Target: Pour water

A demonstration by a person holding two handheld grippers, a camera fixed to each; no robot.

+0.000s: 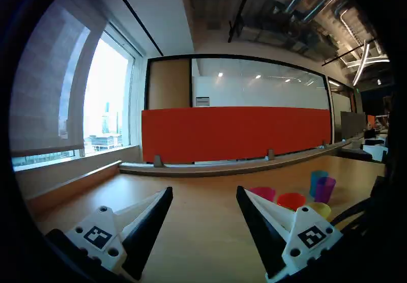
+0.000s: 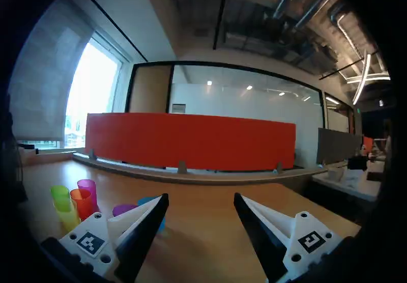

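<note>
In the left gripper view my left gripper (image 1: pixel 204 194) is open over the wooden table (image 1: pixel 203 232), with nothing between its fingers. To its right stand small plastic cups: pink (image 1: pixel 264 192), orange (image 1: pixel 291 200), yellow (image 1: pixel 320 209), purple (image 1: pixel 325 188) and blue (image 1: pixel 316 179). In the right gripper view my right gripper (image 2: pixel 201 201) is open and empty. Cups sit to its left: green (image 2: pixel 60 196), yellow (image 2: pixel 67 217), orange (image 2: pixel 81 202), purple (image 2: pixel 88 187), a second purple one (image 2: pixel 122 209) and a blue one (image 2: pixel 148 201) partly behind the left finger.
An orange divider panel (image 1: pixel 234 133) runs along the table's far edge. A window (image 1: pixel 104 105) lies to the left. Other desks (image 2: pixel 351 178) stand off to the right, past the table's edge.
</note>
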